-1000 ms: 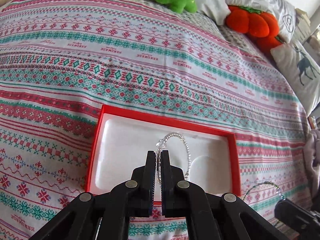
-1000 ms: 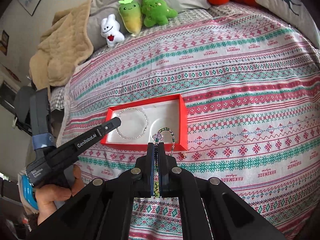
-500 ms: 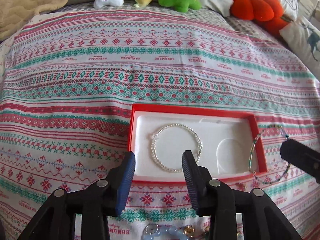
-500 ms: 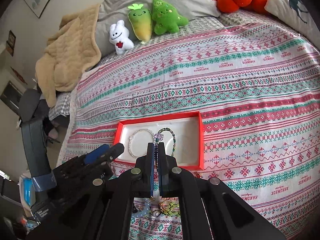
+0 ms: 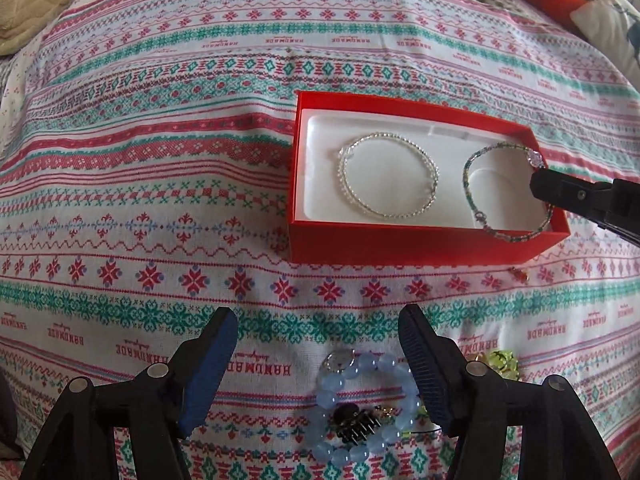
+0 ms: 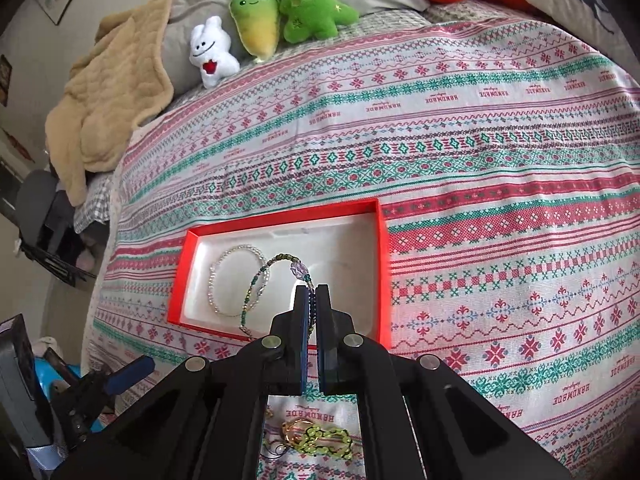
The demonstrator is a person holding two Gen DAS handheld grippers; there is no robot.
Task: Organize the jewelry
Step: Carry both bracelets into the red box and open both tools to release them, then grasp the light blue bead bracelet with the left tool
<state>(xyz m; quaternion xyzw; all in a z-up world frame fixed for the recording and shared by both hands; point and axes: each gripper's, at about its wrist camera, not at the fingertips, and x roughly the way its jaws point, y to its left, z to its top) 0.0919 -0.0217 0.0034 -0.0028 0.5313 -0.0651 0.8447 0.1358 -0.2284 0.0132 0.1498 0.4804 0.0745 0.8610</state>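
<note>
Spread across a bed, a patterned red-and-green bedspread (image 5: 160, 184) is serving as the sorting ground for a jewelry tidy-up, with plush toys (image 6: 276, 20) and a tan blanket (image 6: 112, 96) sitting at the head end. A red box (image 5: 400, 246) with a white molded insert is lying open near the middle of the cover — the destination for each piece. A silver beaded bracelet (image 5: 388, 176) is lying flat in the left half of the insert, touching nothing but the liner.

The left claw (image 5: 316, 364) is hanging over the loose pile nearer the person, its jaws having just been opening and now standing well apart with nothing between the pads; a pale blue bead bracelet (image 5: 360, 404), a small black hair clip (image 5: 356, 426) and a yellow-green trinket (image 5: 496, 362) are lying on the cover beneath it, so that pile looks like the next source.

The right claw (image 6: 312, 308) is staying pressed together on a green beaded bracelet (image 6: 260, 280) with a clear crystal bead, holding it by one side so the loop is dangling over the right half of the box — judged to be a placement not yet released. In the left wrist view part of that loop is draping across the box's near wall, so a careless release could leave it hanging half outside.
</note>
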